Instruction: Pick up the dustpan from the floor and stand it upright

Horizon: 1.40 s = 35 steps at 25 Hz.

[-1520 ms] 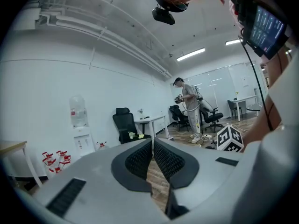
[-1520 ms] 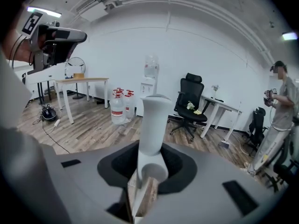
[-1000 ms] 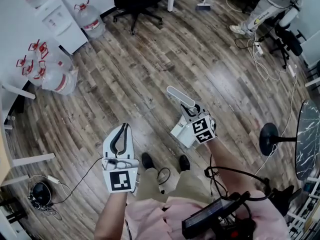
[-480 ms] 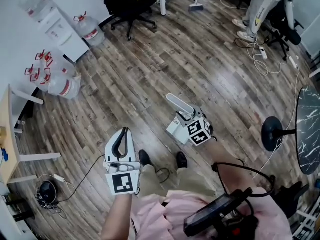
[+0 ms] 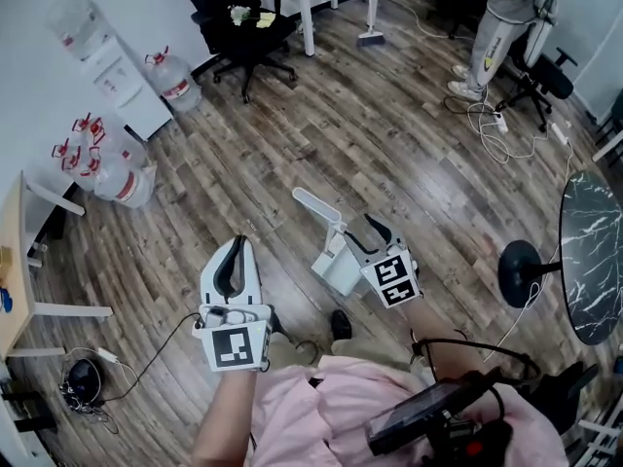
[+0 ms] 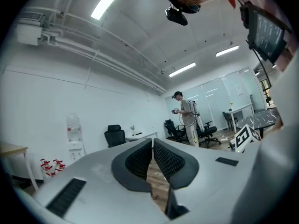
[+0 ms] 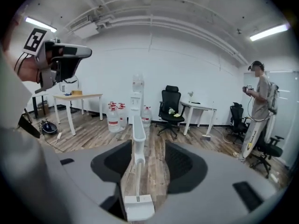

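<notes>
The white dustpan stands on the wood floor just ahead of my feet, its long handle rising up and to the left. My right gripper is beside it, open. In the right gripper view the handle runs up between the wide-apart jaws, close to the left one, and the pan shows below in the gap. I cannot tell whether the handle touches a pad. My left gripper hangs to the left, away from the dustpan. It is shut and holds nothing.
Water bottles and a dispenser line the left wall. A black office chair stands at the back, and a person stands at the far right above floor cables. A round stand base and a dark marble table are on the right.
The head view has swung, so more of the room's far end shows. The dustpan stays near my feet with the right gripper beside it. The left gripper has hardly moved.
</notes>
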Each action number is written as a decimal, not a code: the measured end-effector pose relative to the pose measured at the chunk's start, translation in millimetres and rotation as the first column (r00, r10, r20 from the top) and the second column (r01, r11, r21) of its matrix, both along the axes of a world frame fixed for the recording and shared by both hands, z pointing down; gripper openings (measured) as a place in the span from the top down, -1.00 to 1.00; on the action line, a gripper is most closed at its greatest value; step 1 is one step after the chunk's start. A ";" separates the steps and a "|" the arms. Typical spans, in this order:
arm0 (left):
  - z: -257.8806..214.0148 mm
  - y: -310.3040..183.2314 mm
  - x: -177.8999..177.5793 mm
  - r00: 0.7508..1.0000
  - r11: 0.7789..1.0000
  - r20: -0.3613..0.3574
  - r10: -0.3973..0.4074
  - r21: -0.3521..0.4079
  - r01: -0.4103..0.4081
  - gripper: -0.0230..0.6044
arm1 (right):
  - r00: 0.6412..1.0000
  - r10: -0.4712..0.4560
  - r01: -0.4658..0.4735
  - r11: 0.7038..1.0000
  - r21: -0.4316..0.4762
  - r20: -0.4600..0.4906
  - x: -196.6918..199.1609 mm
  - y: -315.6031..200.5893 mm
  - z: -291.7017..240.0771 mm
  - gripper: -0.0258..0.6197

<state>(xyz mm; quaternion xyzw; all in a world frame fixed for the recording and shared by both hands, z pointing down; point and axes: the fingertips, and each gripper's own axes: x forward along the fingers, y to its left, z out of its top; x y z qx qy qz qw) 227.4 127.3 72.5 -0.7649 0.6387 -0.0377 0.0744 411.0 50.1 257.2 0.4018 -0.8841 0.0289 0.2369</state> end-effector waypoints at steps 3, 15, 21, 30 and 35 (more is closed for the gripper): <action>-29.0 -4.5 5.4 1.000 0.998 -0.013 -0.002 0.065 0.003 0.87 | 0.993 0.051 -0.057 0.997 0.056 0.103 6.3 -3.4 -54.1 0.42; -139.5 -22.5 25.9 0.999 0.971 0.028 -0.020 0.239 0.013 0.87 | 0.961 -0.037 -0.074 0.920 0.384 0.274 -29.7 -3.6 -239.7 0.92; -136.6 -18.7 32.6 1.000 0.977 0.005 -0.014 0.215 0.012 0.88 | 0.956 -0.067 -0.054 0.918 0.394 0.286 -34.8 5.5 -242.0 0.92; -132.5 -9.8 40.3 1.000 0.980 0.007 -0.002 0.201 0.001 0.88 | 0.951 -0.081 -0.040 0.925 0.378 0.300 -38.7 15.0 -243.1 0.92; -131.5 -8.0 40.5 1.000 0.980 0.007 0.001 0.198 -0.002 0.87 | 0.950 -0.084 -0.037 0.926 0.376 0.301 -40.0 17.1 -243.1 0.92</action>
